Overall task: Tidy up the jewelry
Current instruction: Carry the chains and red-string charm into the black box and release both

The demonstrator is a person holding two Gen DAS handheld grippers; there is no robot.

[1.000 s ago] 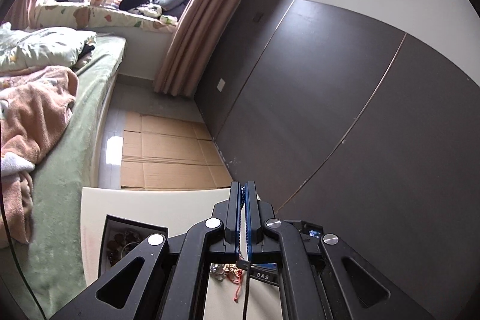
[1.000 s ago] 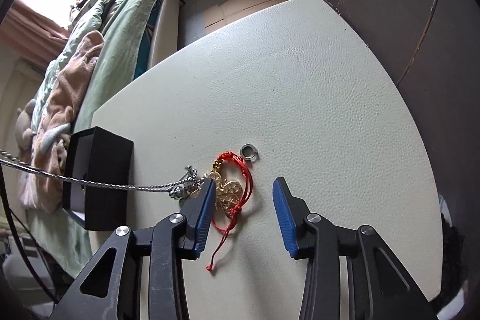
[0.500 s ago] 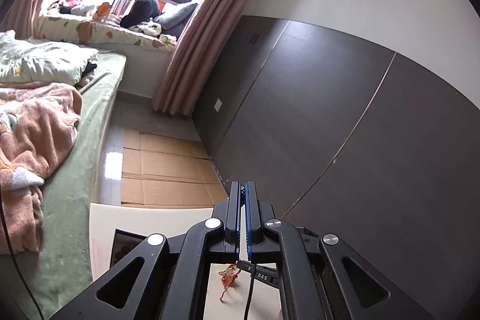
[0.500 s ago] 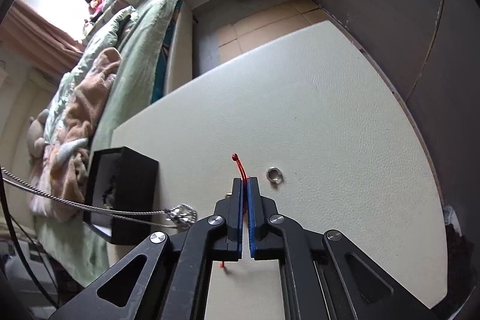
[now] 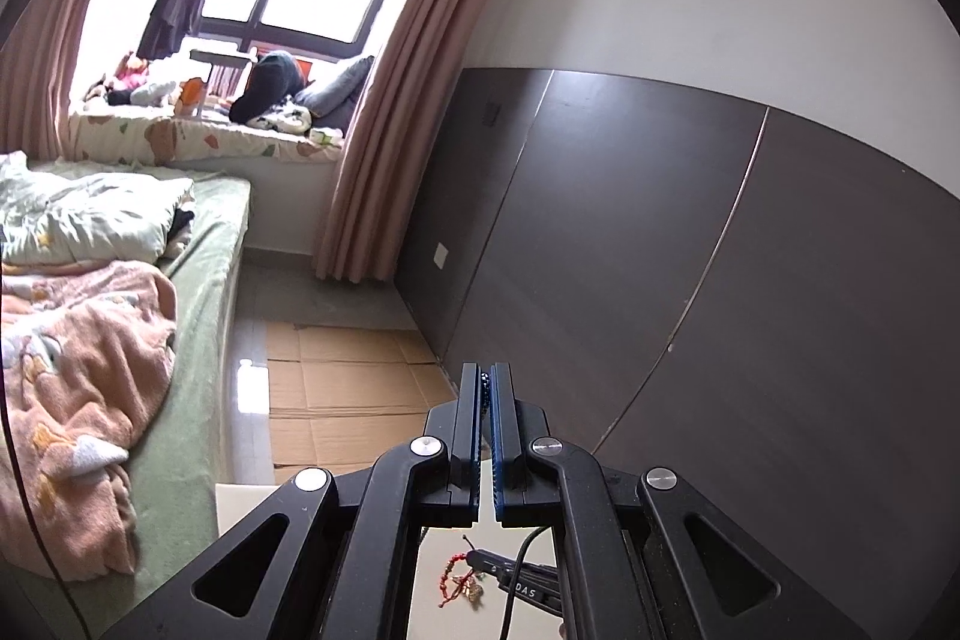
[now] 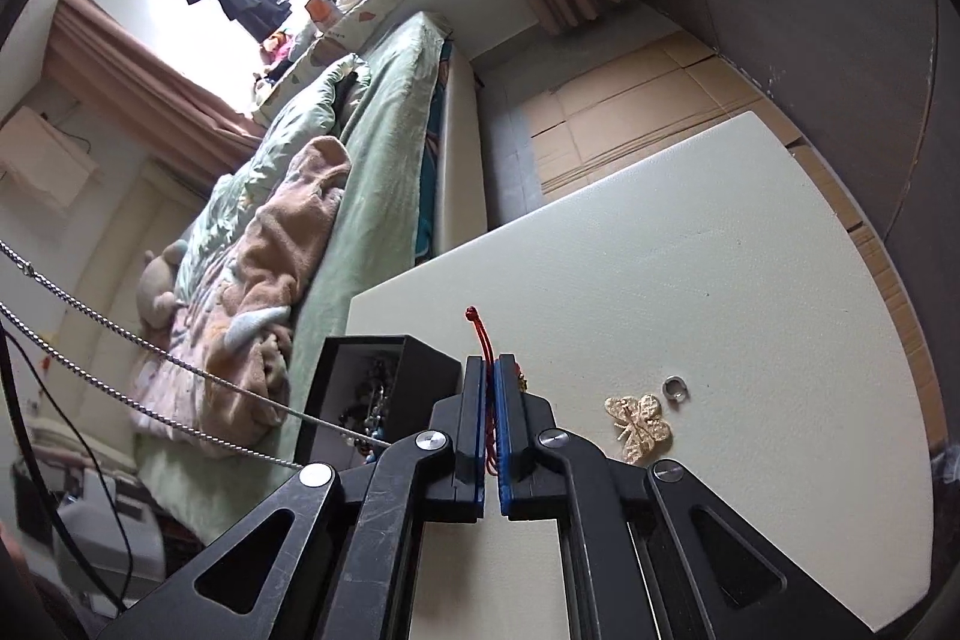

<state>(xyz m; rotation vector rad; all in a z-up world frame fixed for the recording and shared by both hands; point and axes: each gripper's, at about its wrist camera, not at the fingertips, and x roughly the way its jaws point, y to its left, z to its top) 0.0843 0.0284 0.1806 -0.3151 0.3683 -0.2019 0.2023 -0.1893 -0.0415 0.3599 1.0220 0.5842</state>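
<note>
Now the red cord bracelet (image 6: 487, 382) sits pinched inside right claw (image 6: 490, 370) — lifted.

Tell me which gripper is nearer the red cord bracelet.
Right. The right gripper is shut on the red cord bracelet, whose knotted end sticks out past the fingertips. The left gripper is held above it, the bracelet visible below between its arms.
</note>
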